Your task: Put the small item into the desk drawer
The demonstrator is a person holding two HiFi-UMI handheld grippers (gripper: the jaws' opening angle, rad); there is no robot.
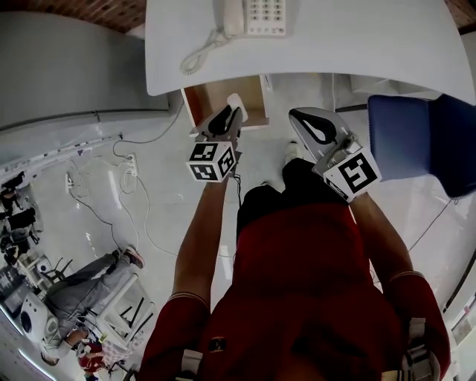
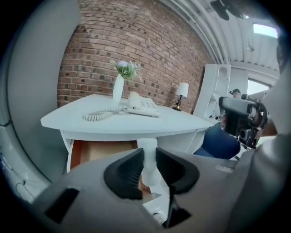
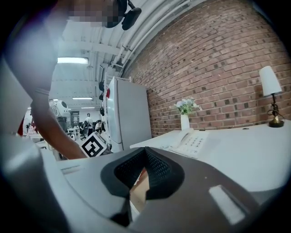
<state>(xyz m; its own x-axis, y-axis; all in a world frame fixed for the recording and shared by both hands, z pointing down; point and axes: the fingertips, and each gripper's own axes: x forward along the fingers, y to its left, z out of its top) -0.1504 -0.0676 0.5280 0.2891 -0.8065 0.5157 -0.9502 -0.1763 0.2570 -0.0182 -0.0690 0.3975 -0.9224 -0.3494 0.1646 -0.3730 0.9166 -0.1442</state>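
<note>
My left gripper is shut on a small white bottle-like item, which stands upright between the black pads. It hovers at the front of the open desk drawer, whose wooden inside shows just beyond the item. My right gripper hangs to the right of the drawer, below the desk edge. Its jaws meet at the tips with nothing between them.
On the white desk stand a corded telephone, a vase of flowers and a small lamp. A blue chair stands at the right. Cables lie on the floor at the left.
</note>
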